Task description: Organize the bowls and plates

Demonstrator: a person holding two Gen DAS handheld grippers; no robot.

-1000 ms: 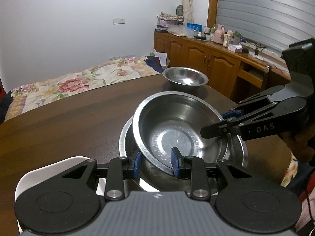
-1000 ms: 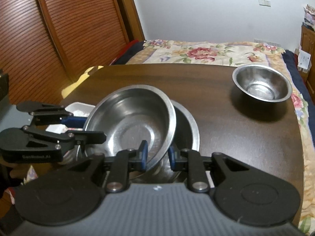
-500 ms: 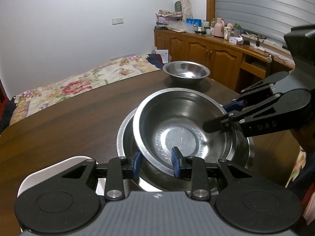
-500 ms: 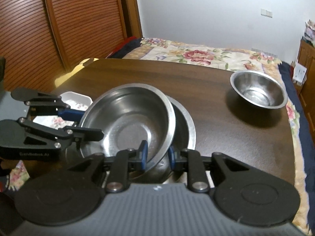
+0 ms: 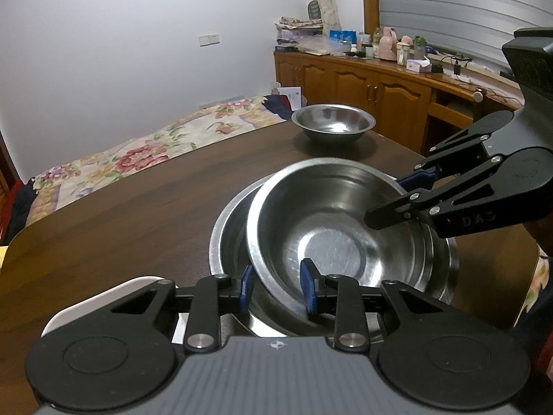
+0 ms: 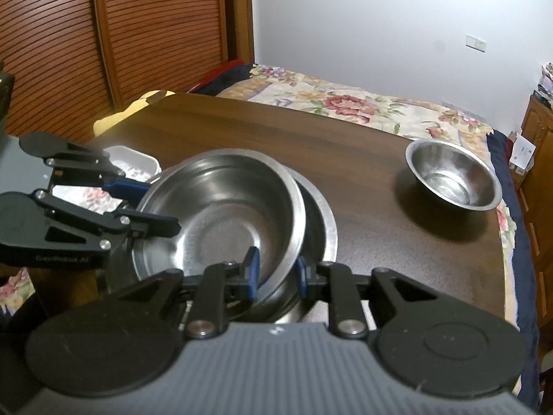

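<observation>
Both tools grip one shiny round steel bowl (image 5: 331,228) by opposite sides of its rim, presumably to keep it level while nesting it. The left tool (image 5: 278,288) has its blue pads nearly closed on the near rim; the right tool (image 6: 274,273) pinches the other side just as tightly. The bowl sits tilted and off-centre inside a wider, shallower steel basin (image 6: 319,221) on the dark wooden worktop (image 5: 138,200). A smaller steel bowl (image 6: 452,180) waits well apart, probably the next to stack.

Dim indoor light; fisheye-bent edges; dark vignetted corners; slight blur
</observation>
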